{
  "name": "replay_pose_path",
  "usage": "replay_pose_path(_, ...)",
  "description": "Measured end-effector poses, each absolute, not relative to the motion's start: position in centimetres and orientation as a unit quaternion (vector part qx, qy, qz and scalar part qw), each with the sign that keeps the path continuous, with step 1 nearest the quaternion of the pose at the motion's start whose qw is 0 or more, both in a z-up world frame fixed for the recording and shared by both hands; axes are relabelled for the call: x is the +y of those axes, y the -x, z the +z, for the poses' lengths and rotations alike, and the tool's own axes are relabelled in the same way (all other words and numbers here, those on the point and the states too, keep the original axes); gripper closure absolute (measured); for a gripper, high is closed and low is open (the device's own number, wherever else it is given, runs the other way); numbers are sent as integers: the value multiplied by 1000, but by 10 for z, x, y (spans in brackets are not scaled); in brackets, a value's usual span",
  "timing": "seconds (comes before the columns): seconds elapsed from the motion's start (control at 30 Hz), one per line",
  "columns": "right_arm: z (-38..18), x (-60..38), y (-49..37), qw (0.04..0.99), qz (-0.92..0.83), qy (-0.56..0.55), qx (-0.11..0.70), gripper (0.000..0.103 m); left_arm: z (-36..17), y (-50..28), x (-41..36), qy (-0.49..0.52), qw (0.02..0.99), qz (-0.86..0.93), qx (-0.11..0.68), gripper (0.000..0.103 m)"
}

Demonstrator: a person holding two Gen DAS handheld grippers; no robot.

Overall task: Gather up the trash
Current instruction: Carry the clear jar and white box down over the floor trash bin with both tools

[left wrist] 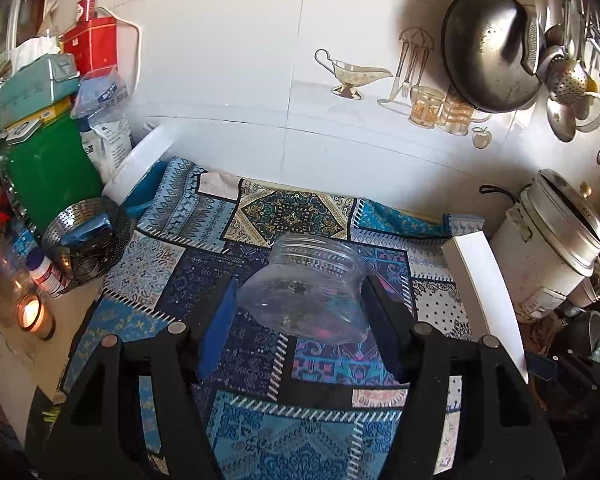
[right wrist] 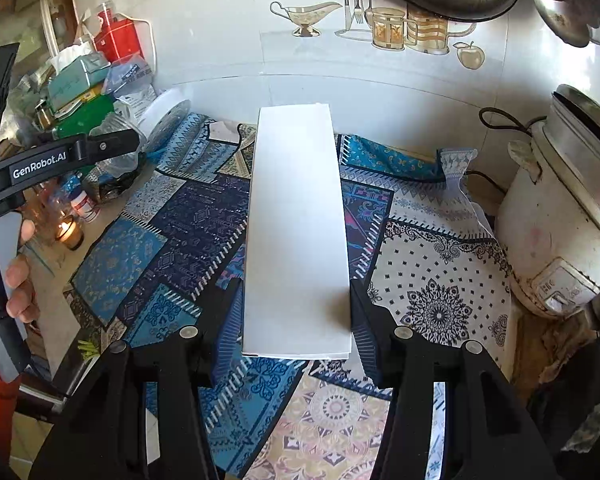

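Clear plastic catches our eye first: a lidless jar (left wrist: 306,286) sits gripped between the fingers of our left tongs (left wrist: 300,312), tilted with its threaded mouth pointing away toward the wall, held above the patterned cloth (left wrist: 172,264) that covers the tabletop. The blue pad of one finger presses its left side and the black finger presses its right.

Our right tongs (right wrist: 296,312) are clamped on a long white box (right wrist: 296,224), which runs straight out from between the fingers toward the tiled wall (right wrist: 228,32). In the left wrist view the same box shows as a white slab at the right, beside the jar but apart from it.

On the right of the tabletop stands a worn white rice cooker (right wrist: 556,216) with a metal lid. A dark wok (left wrist: 492,48) and a perforated ladle (left wrist: 568,76) hang on the wall above it. At the left edge we see a lit candle in a glass (left wrist: 34,316), a perforated metal basket (left wrist: 88,236), a small pill bottle (left wrist: 46,276), a green container (left wrist: 48,168), a red tin (left wrist: 94,42) and a tissue box (left wrist: 32,84), all crowded together. A white round lid (left wrist: 140,164) leans at the cloth's far left corner.

In the right wrist view a hand (right wrist: 18,272) grips the handle of the other device.
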State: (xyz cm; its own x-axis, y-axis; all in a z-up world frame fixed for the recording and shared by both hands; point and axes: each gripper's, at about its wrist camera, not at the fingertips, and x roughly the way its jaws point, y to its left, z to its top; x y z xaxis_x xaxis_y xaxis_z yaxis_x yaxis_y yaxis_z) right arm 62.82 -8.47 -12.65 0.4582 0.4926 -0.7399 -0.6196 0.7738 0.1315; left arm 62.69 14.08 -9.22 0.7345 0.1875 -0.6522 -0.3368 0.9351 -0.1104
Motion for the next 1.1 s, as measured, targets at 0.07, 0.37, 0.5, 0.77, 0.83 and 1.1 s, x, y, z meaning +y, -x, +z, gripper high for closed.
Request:
replay_pose_path(0.07,-126,-88,-612,852,327,75,402,55,-91,-607,133,101,926,143,335,40)
replay_pose_path(0.37,-139,-93,-515,863,291,49,410,55,-111,-510,118,80,929,98,349,40)
replay_pose_path(0.5,-159,-87,-458,865,260,32,427,55,-128,-460,122,65,926,75,363,40)
replay_pose_path(0.77,-211,-81,-362,844,228,6,485,55,-175,-367,133,62,905,59,417,40)
replay_pose_path(0.83,-227,-83,-347,833,221,4,507,55,-189,-351,133,61,896,59,436,40)
replay_pose_path(1.1,-313,-102,-315,781,184,14,597,55,-266,-325,118,62,859,45,507,40)
